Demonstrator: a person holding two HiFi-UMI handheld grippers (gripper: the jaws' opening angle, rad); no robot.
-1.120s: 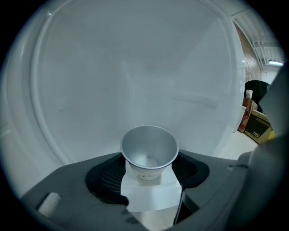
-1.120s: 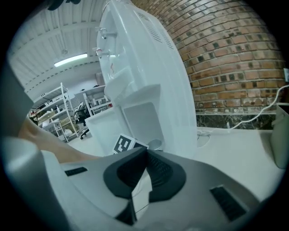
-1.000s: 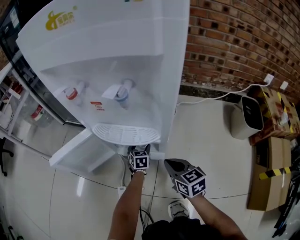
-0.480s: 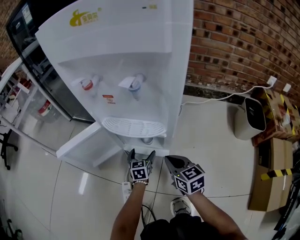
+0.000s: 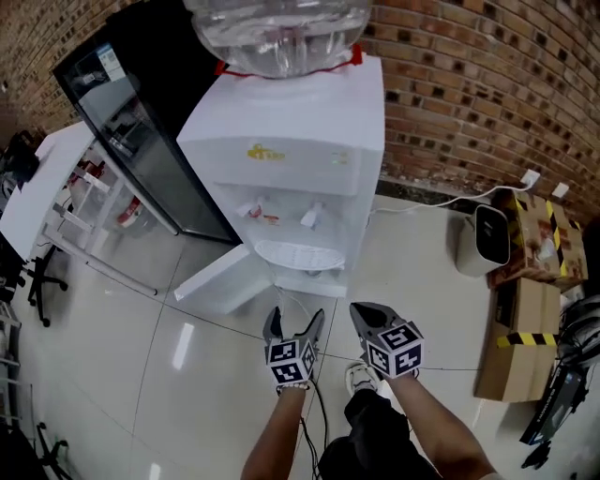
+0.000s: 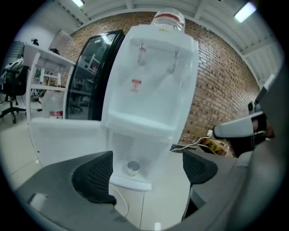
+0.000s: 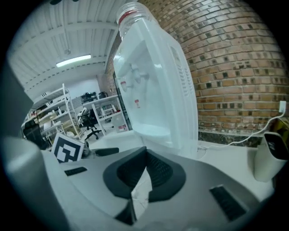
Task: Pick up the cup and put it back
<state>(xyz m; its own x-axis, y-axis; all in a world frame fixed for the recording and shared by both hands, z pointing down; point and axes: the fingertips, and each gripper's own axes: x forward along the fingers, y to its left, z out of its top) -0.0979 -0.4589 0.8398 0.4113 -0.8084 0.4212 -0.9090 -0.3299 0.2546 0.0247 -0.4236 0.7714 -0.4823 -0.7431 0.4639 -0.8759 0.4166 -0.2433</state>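
The tall white plastic water dispenser point(image 5: 286, 159) now shows whole in the head view, where a second ago only its tap bay and drip tray filled the frame. Both grippers stood just under that tray then and are now well apart from the machine, on the near side of the floor. The left gripper point(image 5: 295, 319) has just been opening its jaws. They stand spread wide with nothing between the pads, and only the distant dispenser is framed by them. The right gripper point(image 5: 364, 315) has its jaws pressed together and holds nothing.

The small shiny metal cup point(image 6: 132, 168) stands upright on the floor of the dispenser's open lower compartment, below the drip tray, with no gripper near it. My reading is that the cup has been let go and set back, so the task looks done or close to it.

By count:
- one dispenser
- one black glass-door fridge point(image 5: 141, 141) to its left
- one clear water bottle point(image 5: 277, 28) on its top
- two brown cardboard boxes point(image 5: 525, 328) at the right
- two grippers
- two taps point(image 5: 309, 217), one with red and one with blue
- one cup
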